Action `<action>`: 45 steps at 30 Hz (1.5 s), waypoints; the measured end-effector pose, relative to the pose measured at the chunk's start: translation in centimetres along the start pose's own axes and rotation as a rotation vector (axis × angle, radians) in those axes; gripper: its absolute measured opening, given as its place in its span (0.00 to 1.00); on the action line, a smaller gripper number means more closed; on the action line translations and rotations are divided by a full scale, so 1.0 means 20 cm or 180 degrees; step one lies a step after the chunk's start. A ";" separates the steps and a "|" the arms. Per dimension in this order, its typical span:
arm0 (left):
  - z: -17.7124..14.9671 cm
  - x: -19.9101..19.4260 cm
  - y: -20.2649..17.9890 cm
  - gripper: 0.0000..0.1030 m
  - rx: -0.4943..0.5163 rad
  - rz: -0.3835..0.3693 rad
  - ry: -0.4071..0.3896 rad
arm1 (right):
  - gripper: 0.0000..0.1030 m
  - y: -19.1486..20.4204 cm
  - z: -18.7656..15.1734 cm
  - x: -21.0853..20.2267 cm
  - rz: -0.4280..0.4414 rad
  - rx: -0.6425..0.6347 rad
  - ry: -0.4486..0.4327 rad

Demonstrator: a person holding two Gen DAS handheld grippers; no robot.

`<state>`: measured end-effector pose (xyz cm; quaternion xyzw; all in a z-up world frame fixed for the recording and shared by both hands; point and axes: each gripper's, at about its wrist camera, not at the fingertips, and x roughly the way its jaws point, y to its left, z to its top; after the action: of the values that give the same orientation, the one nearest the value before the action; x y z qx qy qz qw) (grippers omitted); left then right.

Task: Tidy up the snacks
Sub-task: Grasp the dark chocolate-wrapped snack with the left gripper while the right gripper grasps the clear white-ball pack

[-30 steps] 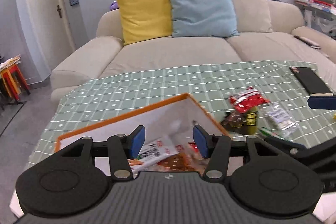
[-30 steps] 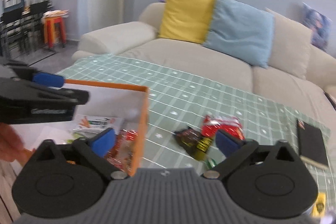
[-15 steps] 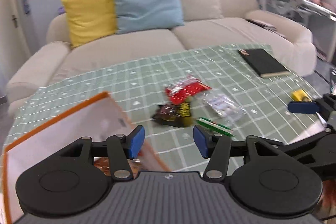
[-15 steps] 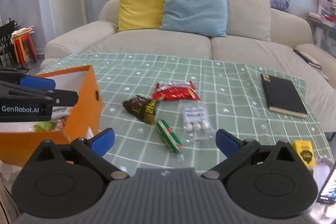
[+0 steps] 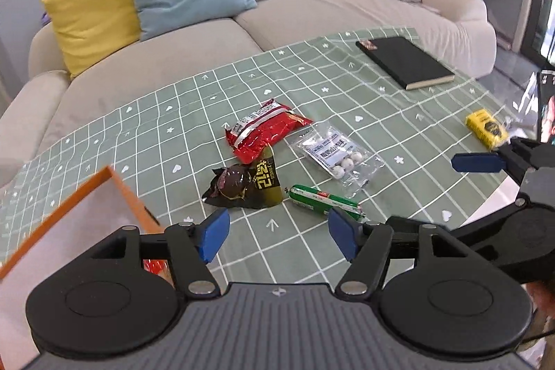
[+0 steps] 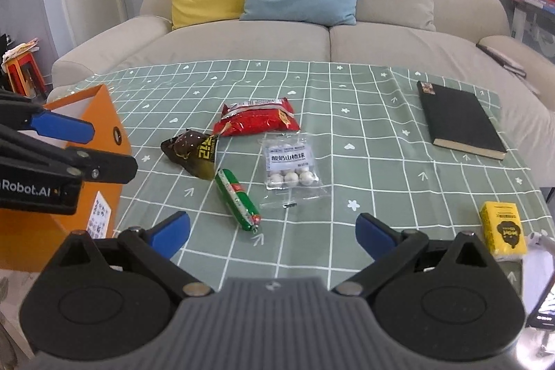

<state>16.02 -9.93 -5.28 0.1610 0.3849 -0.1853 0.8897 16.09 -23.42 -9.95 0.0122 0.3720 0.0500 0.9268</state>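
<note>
Snacks lie loose on the green checked tablecloth [image 6: 347, 113], four of them in a small cluster ahead of both tools. The red packet [image 6: 256, 120] is farthest toward the sofa [image 6: 312, 37]; the dark brown packet with yellow lettering [image 6: 194, 153] sits just beside its near left corner, and the clear bag of white balls [image 6: 289, 169] lies just in front of its right end. The green sausage stick [image 6: 237, 198] is nearest the tools, angled between the dark packet and the clear bag.

The right gripper [image 6: 272, 233] hovers over the near part of the cloth with its jaws spread wide and nothing between them — the green stick's lower end lies just ahead of the gap, left of its centre. The left gripper [image 5: 279, 238] is likewise parted and empty; in its view the green sausage stick [image 5: 324, 200] is just past its right fingertip and the dark packet [image 5: 244, 184] just beyond the left one, neither touching.

The orange box [image 6: 93, 162] stands at the left edge of the table, beside the left tool, well apart from the cluster; a bit of red wrapper shows inside it in the left wrist view.

Off to the right lie a black notebook [image 6: 459, 120] and a small yellow box [image 6: 503, 227] — both apart from the snacks.
</note>
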 end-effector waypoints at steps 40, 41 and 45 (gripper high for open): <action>0.33 0.89 0.30 0.79 -0.0810 0.0041 0.1136 | 0.68 -0.07 0.23 0.75 0.0044 -0.0043 0.0432; 0.33 0.90 0.30 0.77 -0.0833 0.0021 0.1129 | 0.63 -0.07 0.23 0.76 0.0034 -0.0054 0.0426; 0.34 0.91 0.29 0.56 -0.0866 -0.0064 0.1036 | 0.57 -0.07 0.22 0.75 0.0021 -0.0095 0.0413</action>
<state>34.33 -11.52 -13.59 0.0633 0.5466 -0.1120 0.8275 30.04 -23.24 -17.11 -0.0037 0.4304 0.0594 0.9007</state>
